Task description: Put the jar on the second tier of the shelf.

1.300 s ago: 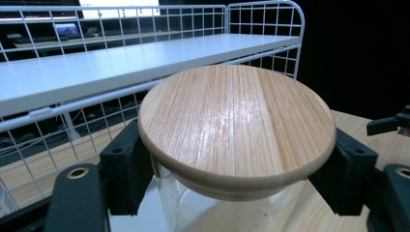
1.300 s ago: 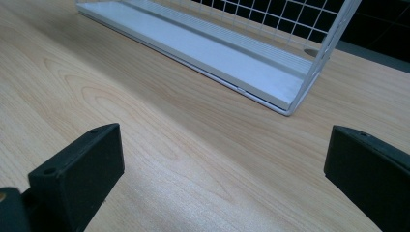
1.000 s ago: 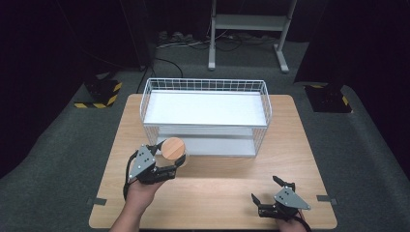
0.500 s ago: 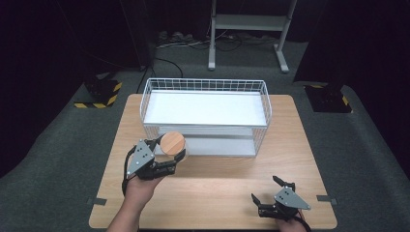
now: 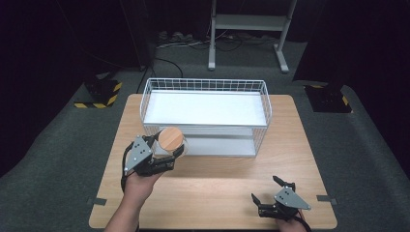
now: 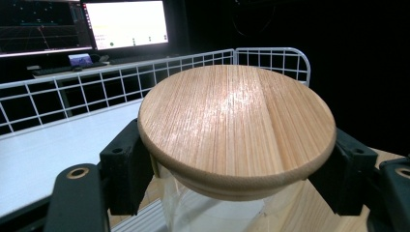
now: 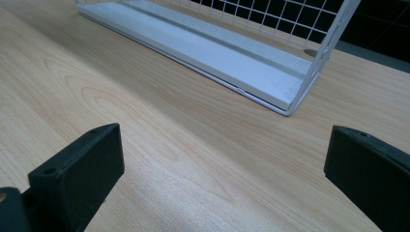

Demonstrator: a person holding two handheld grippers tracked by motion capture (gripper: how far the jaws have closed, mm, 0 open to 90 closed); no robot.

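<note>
The wooden tabletop (image 5: 217, 179) carries a white wire basket (image 5: 205, 115) at its far half. At the basket's near left corner, lifted off the tabletop, the left gripper (image 5: 162, 153) pinches a clear jar with a round wooden lid (image 6: 237, 128) between its fingers. The right gripper (image 5: 270, 189) rests near the front right edge, fingers spread on nothing

Left gripper (image 5: 167, 152), clamped on glass jar with wooden lid (image 5: 171, 138): shifted slightly forward, toward front wall of white wire basket (image 5: 205, 84). Jar displaced with it, from a position over bare tabletop (image 5: 217, 183) just short of basket to one at front left corner of basket, lid overlapping lower shelf edge in high view. Supporting forearm (image 5: 130, 203) extended further into frame.
</note>
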